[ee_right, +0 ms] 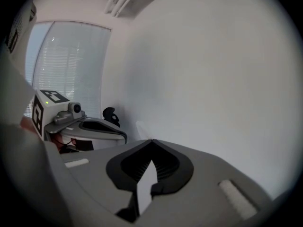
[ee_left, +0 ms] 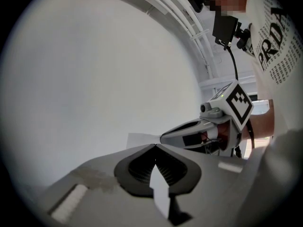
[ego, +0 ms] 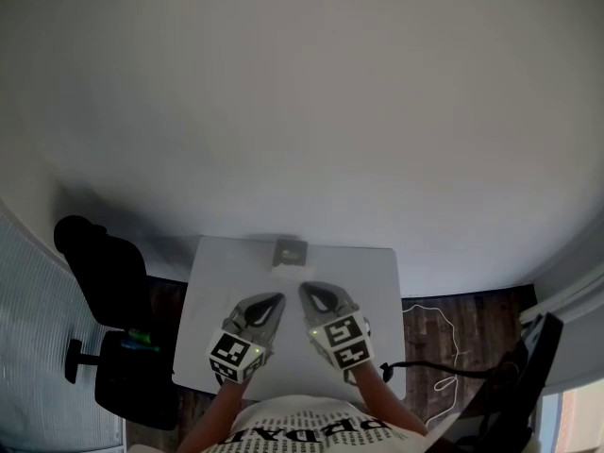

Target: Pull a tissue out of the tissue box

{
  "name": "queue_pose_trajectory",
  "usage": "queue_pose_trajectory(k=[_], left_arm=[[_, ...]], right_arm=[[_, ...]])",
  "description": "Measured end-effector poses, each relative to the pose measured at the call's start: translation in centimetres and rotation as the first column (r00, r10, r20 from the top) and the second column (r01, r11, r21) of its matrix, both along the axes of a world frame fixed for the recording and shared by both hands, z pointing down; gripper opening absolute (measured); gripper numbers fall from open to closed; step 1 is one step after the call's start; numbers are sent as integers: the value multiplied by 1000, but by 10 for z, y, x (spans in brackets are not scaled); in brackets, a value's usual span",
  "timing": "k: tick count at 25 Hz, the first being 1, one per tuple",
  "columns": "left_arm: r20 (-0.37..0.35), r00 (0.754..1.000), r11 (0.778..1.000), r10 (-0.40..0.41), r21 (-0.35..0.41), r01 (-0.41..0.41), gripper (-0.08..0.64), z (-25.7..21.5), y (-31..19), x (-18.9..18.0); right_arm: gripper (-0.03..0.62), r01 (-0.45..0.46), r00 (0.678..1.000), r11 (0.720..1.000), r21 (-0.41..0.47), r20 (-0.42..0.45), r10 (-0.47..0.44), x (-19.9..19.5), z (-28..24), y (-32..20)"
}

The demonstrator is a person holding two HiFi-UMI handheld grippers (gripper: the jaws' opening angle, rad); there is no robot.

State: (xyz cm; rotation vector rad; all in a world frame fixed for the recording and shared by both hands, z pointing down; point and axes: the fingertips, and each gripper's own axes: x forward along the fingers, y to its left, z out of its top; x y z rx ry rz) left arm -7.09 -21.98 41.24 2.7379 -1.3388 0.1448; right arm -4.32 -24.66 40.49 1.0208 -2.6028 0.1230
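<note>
This looks like an office or a plain test room. A bare white wall [ego: 302, 92] fills most of the head view. Against it stands a small white table [ego: 379, 281] on a dark wood-look floor [ego: 477, 311]. A black swivel chair [ego: 94, 258] stands left of the table, and a black cable [ego: 444, 371] runs over the floor at the right. The right gripper view shows a tall window with blinds [ee_right: 71, 65].

Box [ego: 289, 252] sits at table [ego: 377, 286] far edge, centre. Left gripper [ego: 276, 301] and right gripper [ego: 307, 293] over near half, side by side (tips toward box, not touching). Chair [ego: 104, 281] off left edge.
</note>
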Motion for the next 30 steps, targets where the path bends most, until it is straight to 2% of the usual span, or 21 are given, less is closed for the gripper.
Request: queue_pose_trajectory(k=[30], left_arm=[[-16,999,999,32,-20,-33,-3,14,-11,2]], right_arm=[[8,-3,1000,1000,-19,-16,3,-4,13,-10]])
